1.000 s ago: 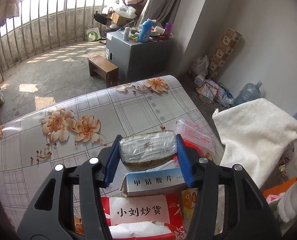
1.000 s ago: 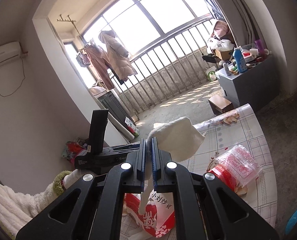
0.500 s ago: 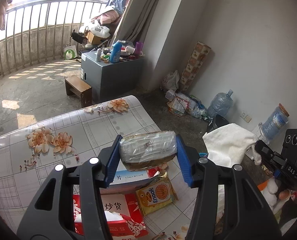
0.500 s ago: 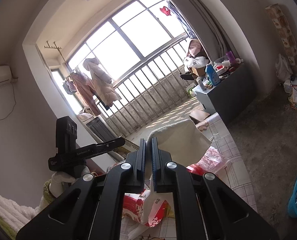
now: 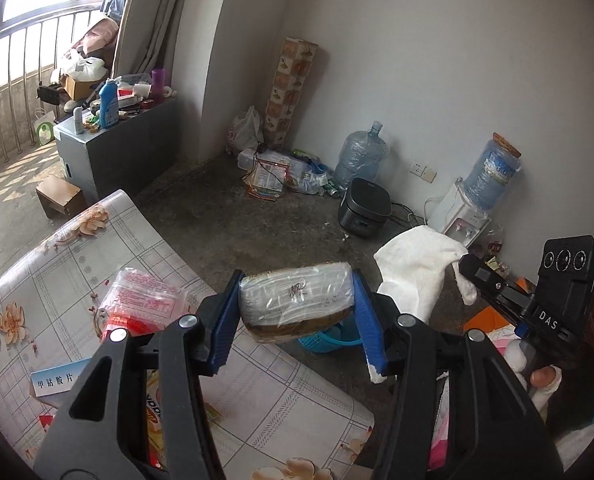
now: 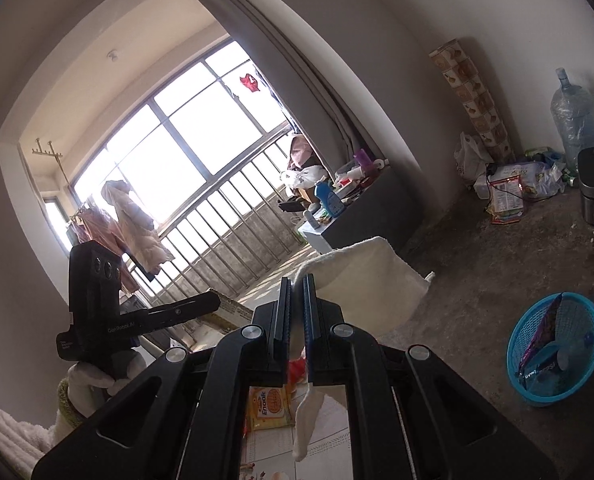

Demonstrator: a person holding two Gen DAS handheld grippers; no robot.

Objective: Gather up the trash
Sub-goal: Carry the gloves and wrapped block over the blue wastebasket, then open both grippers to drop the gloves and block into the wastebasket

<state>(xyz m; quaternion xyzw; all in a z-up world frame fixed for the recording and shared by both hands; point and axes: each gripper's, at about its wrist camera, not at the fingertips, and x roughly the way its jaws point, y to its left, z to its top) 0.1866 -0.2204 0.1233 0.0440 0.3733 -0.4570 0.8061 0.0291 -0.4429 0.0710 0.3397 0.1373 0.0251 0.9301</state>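
My left gripper [image 5: 297, 286] is shut on a clear-wrapped packet [image 5: 297, 304] with brown contents, its blue pads pressing both ends. It hangs past the edge of the flower-print table [image 5: 97, 240], above a blue mesh basket [image 5: 325, 342] on the floor. My right gripper [image 6: 297, 280] is shut on a white cloth [image 6: 369, 280], which hangs down between the fingers. The same cloth [image 5: 413, 272] shows at the right of the left wrist view. The blue basket [image 6: 553, 348] holds a few wrappers. The left gripper [image 6: 177, 312] appears side-on at the left of the right wrist view.
On the table lie a clear bag with red print [image 5: 141, 296], a medicine box [image 5: 53, 384] and a yellow snack packet [image 6: 267, 404]. A black rice cooker [image 5: 363, 208], water bottles, a water dispenser [image 5: 461, 220] and a litter heap line the wall. A grey cabinet [image 5: 121, 152] stands by the balcony.
Both hands have swung right, off the table towards the floor. The blue basket has come into view. The packet and the cloth stay held.
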